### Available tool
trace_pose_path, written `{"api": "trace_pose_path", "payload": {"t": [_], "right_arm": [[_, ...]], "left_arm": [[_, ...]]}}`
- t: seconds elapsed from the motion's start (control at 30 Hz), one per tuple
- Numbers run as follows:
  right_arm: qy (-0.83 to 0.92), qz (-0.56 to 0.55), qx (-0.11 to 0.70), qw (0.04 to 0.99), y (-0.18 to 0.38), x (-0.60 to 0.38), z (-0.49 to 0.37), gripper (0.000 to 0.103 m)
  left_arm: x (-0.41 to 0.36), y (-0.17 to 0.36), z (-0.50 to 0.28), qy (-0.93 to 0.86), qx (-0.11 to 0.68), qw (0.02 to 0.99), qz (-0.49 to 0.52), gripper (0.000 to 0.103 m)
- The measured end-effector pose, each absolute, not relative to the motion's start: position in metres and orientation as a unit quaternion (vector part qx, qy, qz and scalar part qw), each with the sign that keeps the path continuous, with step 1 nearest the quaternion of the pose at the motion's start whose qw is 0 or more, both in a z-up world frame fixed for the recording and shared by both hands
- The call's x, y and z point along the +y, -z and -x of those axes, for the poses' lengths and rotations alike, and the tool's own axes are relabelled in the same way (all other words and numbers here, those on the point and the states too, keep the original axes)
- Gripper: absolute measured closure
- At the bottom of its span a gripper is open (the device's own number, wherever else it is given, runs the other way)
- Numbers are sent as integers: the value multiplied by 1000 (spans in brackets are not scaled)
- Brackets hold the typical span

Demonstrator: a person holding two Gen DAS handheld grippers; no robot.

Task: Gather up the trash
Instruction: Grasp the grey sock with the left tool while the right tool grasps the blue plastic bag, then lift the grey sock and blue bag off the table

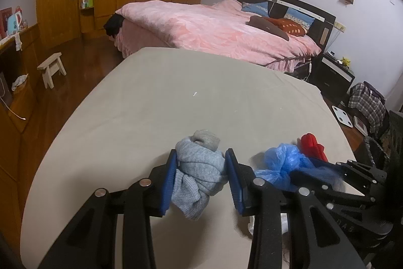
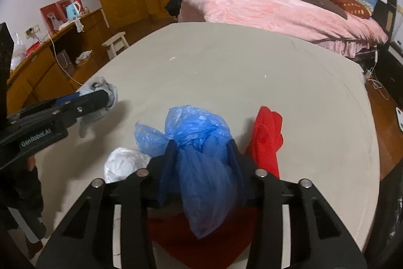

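Left gripper [image 1: 201, 168] clamped on grey cloth bundle [image 1: 199, 175]. Right gripper [image 2: 201, 155] narrowed around blue plastic bag [image 2: 199, 143], beside red cloth [image 2: 267, 138]; pinch gathered folds, lift slowly.

blue plastic bag [image 2: 199, 143] hiding red item beneath

The blue plastic bag [image 2: 199, 143] was crumpled and translucent, its bunched middle pinched between two dark pads above the beige table [image 2: 252, 72]. A crumpled white plastic bag [image 2: 126, 163] lay on the table just left of it. A folded red cloth [image 2: 267, 138] lay just right. The knotted grey knit cloth [image 1: 199, 170] was clamped between blue pads.
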State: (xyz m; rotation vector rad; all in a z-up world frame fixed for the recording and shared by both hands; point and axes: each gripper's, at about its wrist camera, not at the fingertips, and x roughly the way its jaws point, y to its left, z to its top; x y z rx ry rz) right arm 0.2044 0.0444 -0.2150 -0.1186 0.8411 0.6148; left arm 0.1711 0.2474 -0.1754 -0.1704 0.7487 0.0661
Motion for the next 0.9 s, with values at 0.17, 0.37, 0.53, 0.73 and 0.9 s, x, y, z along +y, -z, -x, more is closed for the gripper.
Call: {"api": "trace_pose_path", "payload": {"t": [0.17, 0.37, 0.53, 0.73, 0.9], "right_arm": [[-301, 40, 378, 874, 195, 38, -202, 73], [-302, 30, 345, 888, 168, 30, -203, 76], [-295, 14, 329, 897, 152, 16, -203, 79], [-281, 8, 323, 903, 146, -1, -203, 81], [-261, 18, 355, 898, 165, -13, -208, 81]], "left_arm": [[244, 167, -168, -32, 355, 931, 81, 65], [237, 152, -166, -29, 340, 937, 78, 65], [228, 139, -166, -22, 328, 941, 76, 65], [213, 133, -168, -6, 323, 944, 72, 65], [200, 143, -174, 2, 337, 939, 65, 65]]}}
